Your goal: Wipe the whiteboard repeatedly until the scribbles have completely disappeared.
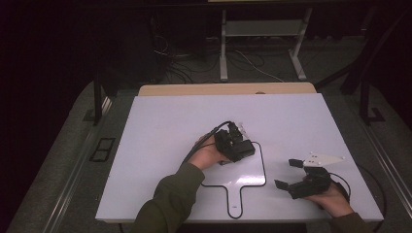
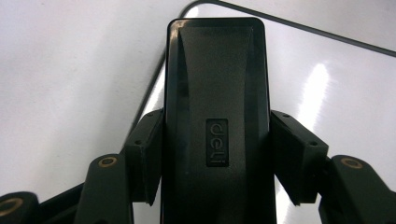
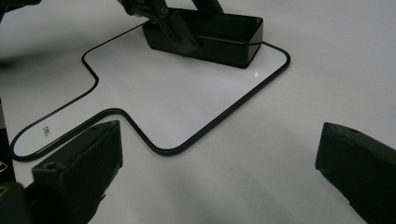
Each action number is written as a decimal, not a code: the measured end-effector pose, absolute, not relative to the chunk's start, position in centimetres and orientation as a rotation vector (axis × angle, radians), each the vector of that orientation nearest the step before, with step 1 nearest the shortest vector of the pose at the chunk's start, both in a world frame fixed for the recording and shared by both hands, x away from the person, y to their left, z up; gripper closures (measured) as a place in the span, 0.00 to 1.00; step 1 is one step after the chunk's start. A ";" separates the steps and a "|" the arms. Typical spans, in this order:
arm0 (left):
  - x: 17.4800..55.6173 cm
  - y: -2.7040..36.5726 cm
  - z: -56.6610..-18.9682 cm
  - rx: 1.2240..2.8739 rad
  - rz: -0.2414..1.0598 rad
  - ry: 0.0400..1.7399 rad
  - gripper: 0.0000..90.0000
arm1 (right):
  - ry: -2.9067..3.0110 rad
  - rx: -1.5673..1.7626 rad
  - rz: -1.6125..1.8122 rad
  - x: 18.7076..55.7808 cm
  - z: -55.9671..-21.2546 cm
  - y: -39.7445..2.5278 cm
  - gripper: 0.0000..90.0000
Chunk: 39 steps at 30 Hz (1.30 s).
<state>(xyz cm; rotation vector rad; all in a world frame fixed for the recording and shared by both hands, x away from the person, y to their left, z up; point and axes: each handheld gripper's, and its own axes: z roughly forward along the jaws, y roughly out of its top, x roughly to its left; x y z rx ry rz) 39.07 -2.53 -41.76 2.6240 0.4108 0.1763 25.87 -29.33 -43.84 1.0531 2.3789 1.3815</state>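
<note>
Clamped between the left gripper [image 2: 215,154] jaws, a black stapler-like block [image 2: 217,93] is resting on the paddle-shaped board [image 3: 187,102], at its far corner. Placement appears to be in hand; release likely comes next. The right gripper [image 1: 305,182] is waiting wide apart, nearby.

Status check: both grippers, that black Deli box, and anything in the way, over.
Left gripper shut on black box, box at corner of paddle-shaped outline. Right gripper open, holding nothing, off to the side. Nothing in the way.

A black block [image 2: 217,116] (embossed logo) sits on a white, black-edged board [image 3: 154,88] atop a white table [image 1: 170,121].
</note>
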 end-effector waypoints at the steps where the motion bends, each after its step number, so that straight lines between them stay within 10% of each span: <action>1: 39.3 -2.5 -41.8 2.625 0.181 0.417 0.43 | 2.379 1.053 1.382 25.9 -43.8 -29.4 0.00; 39: 41.4 -4.7 -41.7 2.645 0.214 0.439 0.43 | 2.382 1.048 1.384 25.9 -43.8 -29.5 0.00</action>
